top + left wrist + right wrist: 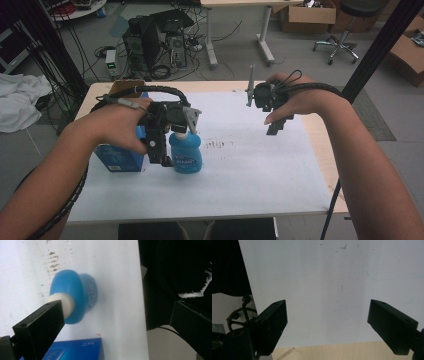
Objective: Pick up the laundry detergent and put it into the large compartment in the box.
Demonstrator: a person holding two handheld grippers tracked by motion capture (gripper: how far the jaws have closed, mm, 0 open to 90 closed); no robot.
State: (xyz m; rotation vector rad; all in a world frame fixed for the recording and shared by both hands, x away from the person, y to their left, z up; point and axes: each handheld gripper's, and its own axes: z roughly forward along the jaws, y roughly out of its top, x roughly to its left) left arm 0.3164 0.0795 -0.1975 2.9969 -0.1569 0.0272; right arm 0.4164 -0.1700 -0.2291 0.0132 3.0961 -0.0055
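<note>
A blue bottle [186,154] with a white cap [180,134] stands upright on the white sheet [250,170]. My left gripper [162,147] hangs over it and is open. From above, in the left gripper view, one jaw overlaps the white cap [65,302] of the bottle [75,296], while the other jaw is far off over the table's near edge; the left gripper [116,312] grips nothing. My right gripper [276,125] is held above the sheet's far right part. In the right gripper view, the right gripper [328,308] is open wide over the bare sheet [324,277].
A blue box [120,159] stands just left of the bottle, and its top [77,350] lies near my left jaw. Brown smudges [216,144] mark the sheet's middle. The wooden tabletop [320,145] borders the sheet. A black pole [380,50] rises at the table's right side.
</note>
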